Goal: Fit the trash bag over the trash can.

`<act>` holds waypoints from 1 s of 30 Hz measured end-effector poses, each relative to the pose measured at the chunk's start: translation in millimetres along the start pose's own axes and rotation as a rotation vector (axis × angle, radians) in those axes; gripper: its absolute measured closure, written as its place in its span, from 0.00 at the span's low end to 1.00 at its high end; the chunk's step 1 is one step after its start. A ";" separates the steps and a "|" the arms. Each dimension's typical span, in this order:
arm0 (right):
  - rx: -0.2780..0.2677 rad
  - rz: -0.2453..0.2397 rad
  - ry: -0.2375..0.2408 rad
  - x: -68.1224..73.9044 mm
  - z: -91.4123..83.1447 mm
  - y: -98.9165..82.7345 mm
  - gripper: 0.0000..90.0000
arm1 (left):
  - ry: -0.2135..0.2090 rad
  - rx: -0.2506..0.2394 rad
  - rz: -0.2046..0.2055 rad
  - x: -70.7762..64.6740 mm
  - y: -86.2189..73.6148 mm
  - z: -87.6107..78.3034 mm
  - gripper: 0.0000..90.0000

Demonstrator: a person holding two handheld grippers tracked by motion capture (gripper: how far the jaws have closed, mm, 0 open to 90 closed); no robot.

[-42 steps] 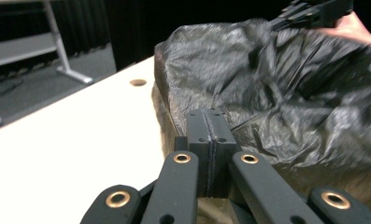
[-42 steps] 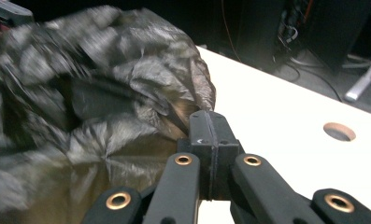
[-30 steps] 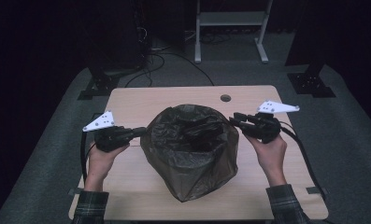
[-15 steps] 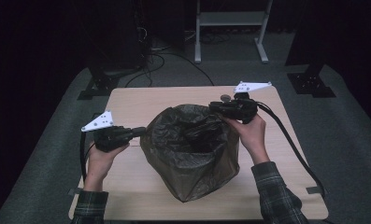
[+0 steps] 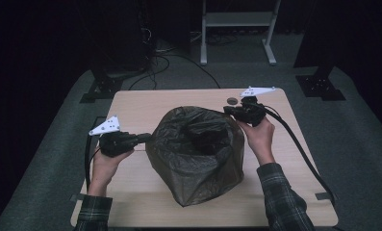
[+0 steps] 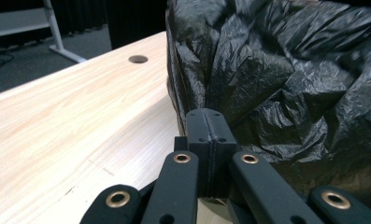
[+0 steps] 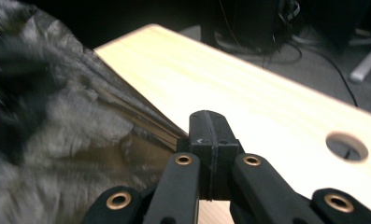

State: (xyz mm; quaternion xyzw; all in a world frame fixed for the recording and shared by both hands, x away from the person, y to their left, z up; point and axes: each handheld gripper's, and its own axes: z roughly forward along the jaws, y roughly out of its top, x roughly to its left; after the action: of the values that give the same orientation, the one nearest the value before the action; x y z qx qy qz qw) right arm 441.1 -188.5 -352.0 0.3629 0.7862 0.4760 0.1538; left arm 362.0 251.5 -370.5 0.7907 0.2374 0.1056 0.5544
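No writing can be read anywhere; one black plastic bag [image 5: 196, 154] stands open-mouthed on the pale wooden desk [image 5: 145, 103], between two grippers. The left gripper [image 5: 143, 138], jaws pressed together, pinches the bag's near wall at its tips, and the right gripper [image 5: 229, 111], whose jaws have just been closing, pinches a stretched fold of the bag's rim. One round hole [image 5: 232, 101] lies in the desk just beside the right gripper, with grey carpet [image 5: 58, 144], a white frame [image 5: 236, 29] and cables [image 5: 179, 55] in the dark room beyond.

object: black plastic trash bag [image 5: 196, 154]
look: thin, crinkled, glossy, slightly see-through film
state: mouth open and facing up, sides puffed out
pose: upright, rounded, sagging towards the near edge
place: middle of the wooden table [image 5: 145, 103]
rim: pulled taut at left and right edges
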 end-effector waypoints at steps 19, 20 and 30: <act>-0.143 0.009 0.117 24.3 -67.0 -10.4 0.55 | -0.001 -0.040 0.001 -3.7 0.9 -8.0 0.69; -0.143 0.008 0.129 28.2 -70.0 -11.2 0.53 | 0.003 -0.050 0.008 -6.5 2.8 -10.2 0.62; -0.140 -0.072 0.214 62.1 -81.7 -29.7 0.30 | -0.145 -0.061 0.092 -32.0 8.6 -3.5 0.19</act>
State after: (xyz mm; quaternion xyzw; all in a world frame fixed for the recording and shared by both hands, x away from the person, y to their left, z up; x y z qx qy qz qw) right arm 337.7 -204.5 -330.4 0.2700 0.7753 0.5601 0.1109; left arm 335.0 236.3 -358.1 0.7891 0.1567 0.0807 0.5884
